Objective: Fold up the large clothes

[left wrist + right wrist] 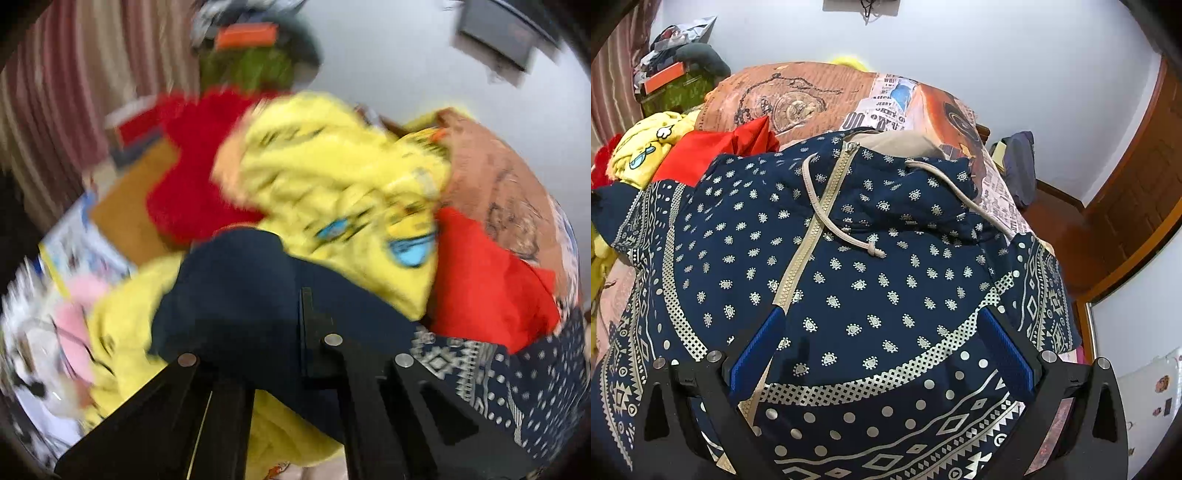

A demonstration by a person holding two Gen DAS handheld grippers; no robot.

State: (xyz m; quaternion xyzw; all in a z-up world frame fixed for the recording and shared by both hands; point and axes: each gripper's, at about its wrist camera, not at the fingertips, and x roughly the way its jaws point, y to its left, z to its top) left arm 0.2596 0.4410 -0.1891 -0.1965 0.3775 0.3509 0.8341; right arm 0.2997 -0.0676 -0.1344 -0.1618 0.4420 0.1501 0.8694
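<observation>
A navy hoodie [871, 280] with a white paisley print, a beige zipper and a drawstring lies spread on the bed in the right wrist view. My right gripper [882, 343] is open just above its chest, blue pads [757, 350] wide apart and empty. In the blurred left wrist view my left gripper [266, 332] is shut on a fold of plain navy cloth [236, 295], apparently the hoodie's sleeve or inner side, and holds it lifted. The printed part of the hoodie [517, 376] shows at the lower right there.
A yellow cartoon-print garment [332, 192], a red fleece [192, 177] and an orange-red cloth [487, 280] are heaped beside the hoodie. The bed has a brown printed cover [798, 99]. A wooden door [1137, 192] is at right, a striped curtain [55, 110] at left.
</observation>
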